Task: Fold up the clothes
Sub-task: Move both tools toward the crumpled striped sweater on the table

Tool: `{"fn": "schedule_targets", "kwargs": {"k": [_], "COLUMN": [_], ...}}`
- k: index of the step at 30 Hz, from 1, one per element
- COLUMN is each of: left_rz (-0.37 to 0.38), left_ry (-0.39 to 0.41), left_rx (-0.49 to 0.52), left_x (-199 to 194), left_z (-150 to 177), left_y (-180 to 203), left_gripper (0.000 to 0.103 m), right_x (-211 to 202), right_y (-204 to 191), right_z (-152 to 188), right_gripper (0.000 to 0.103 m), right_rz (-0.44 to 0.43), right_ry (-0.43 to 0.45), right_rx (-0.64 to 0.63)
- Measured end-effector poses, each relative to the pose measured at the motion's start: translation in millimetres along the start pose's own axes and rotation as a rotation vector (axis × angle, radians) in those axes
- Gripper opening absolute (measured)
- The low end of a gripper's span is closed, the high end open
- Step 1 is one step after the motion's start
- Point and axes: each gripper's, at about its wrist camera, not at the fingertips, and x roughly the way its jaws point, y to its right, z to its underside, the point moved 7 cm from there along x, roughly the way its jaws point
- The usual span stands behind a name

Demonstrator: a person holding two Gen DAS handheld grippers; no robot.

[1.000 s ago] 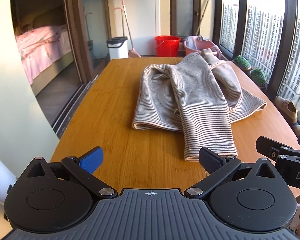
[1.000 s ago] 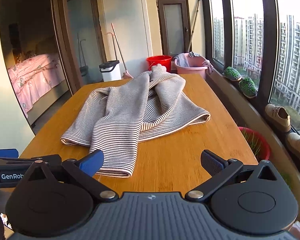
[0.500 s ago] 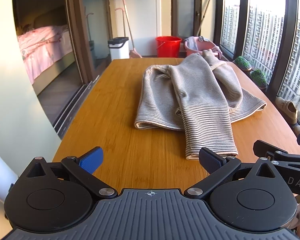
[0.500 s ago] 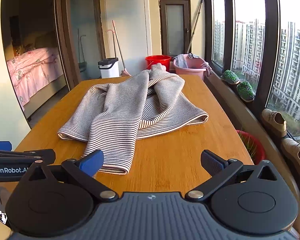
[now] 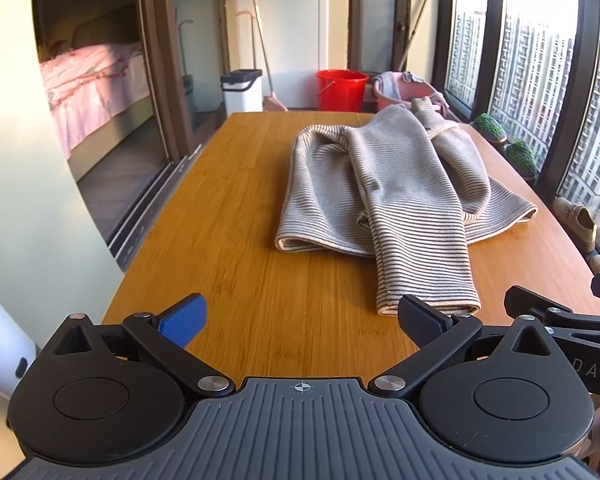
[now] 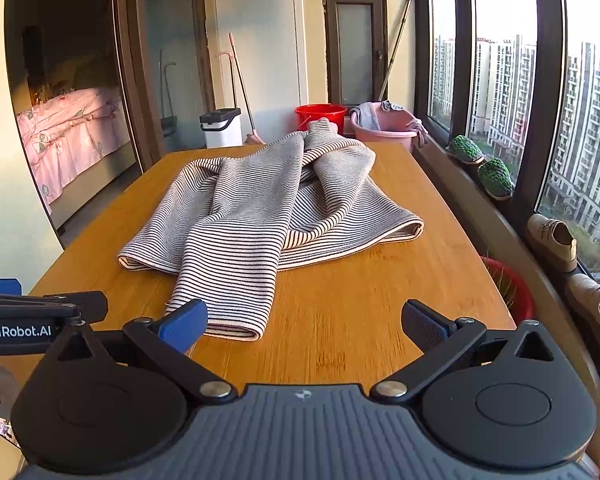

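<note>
While you hold both tools low at the near edge of the wooden counter (image 5: 236, 208), the striped sweater (image 5: 384, 196) lies ahead of them in the counter's middle, shifted toward the window side. It is a ribbed knit with thin dark and pale stripes and a pale hem band, loosely bunched and partly doubled over. One long folded section, seemingly a sleeve, runs lengthwise down the counter and ends at a cuff (image 6: 220, 320) pointing back at you. The wider body spreads out to either side of it, and the far end rises in a hump near the red bucket (image 6: 320, 114).

Your left tool (image 5: 302, 322) has its jaws spread wide with nothing between them, the cuff just beyond its right finger. Your right tool (image 6: 304, 322) is equally wide and empty, with the cuff just behind its left finger.

In the right wrist view, the left tool's side reads "GenRobot.AI" (image 6: 16, 331). In the left wrist view, only "DAS" (image 5: 598, 373) shows on the other tool.
</note>
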Motion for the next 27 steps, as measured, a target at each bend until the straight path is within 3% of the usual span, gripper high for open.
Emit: {"fn": "schedule_targets", "kwargs": {"k": [27], "left_rz": [0.006], "left_ry": [-0.027], "left_rx": [-0.007], "left_x": [8], "left_z": [5], "left_y": [-2], "left_gripper": [0.103], "right_x": [10], "right_y": [0], "right_z": [4], "right_gripper": [0.103], "right_rz": [-0.008], "right_ry": [-0.04], "right_rx": [0.008]}}
